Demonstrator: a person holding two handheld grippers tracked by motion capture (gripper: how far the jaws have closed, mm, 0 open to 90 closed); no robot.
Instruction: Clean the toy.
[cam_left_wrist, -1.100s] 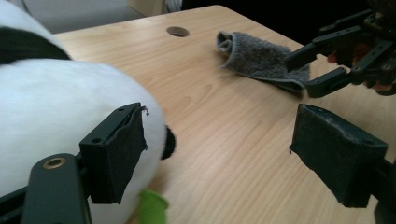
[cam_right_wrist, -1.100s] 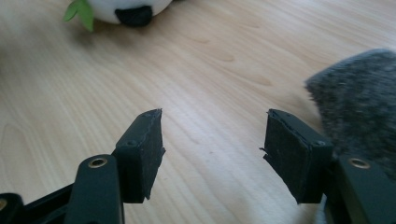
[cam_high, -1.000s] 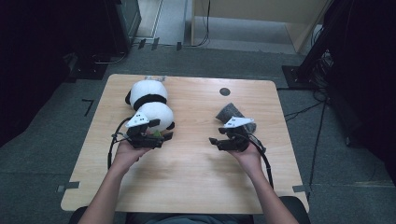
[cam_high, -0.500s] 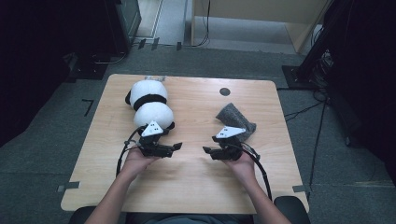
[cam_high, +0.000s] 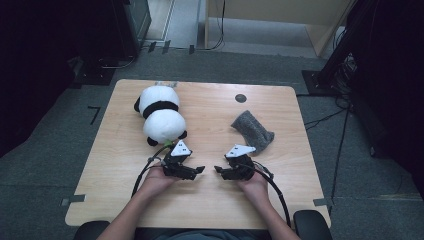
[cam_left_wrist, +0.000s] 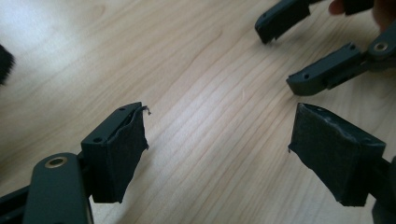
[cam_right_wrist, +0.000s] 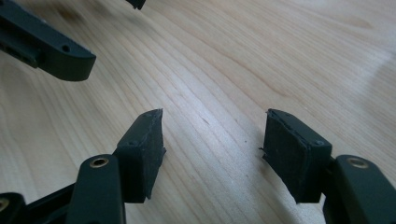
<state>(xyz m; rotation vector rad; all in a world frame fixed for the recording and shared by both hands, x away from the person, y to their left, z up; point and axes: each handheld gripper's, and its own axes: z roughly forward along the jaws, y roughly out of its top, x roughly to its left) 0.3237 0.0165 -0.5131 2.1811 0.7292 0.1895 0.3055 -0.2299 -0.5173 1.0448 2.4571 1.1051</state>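
Note:
My left gripper (cam_high: 199, 170) and right gripper (cam_high: 219, 170) sit low over the front middle of the wooden table (cam_high: 120, 150), tips facing each other a small gap apart. In the left gripper view my left gripper (cam_left_wrist: 217, 137) is open with bare wood between its pads, and the right gripper's jaws show at the top right. The right gripper (cam_right_wrist: 212, 140) in its own view is open too, holding nothing. A plush panda (cam_high: 160, 114) lies behind the left gripper. A grey cloth (cam_high: 252, 130) lies behind the right gripper.
A small dark round mark (cam_high: 240, 98) sits near the table's far edge. Cables trail from both grippers toward the front edge. Dark equipment and stands surround the table on the floor.
Both hands have come down and toward the front of the table, away from the panda and the cloth, and the gripper tips now face each other closely.

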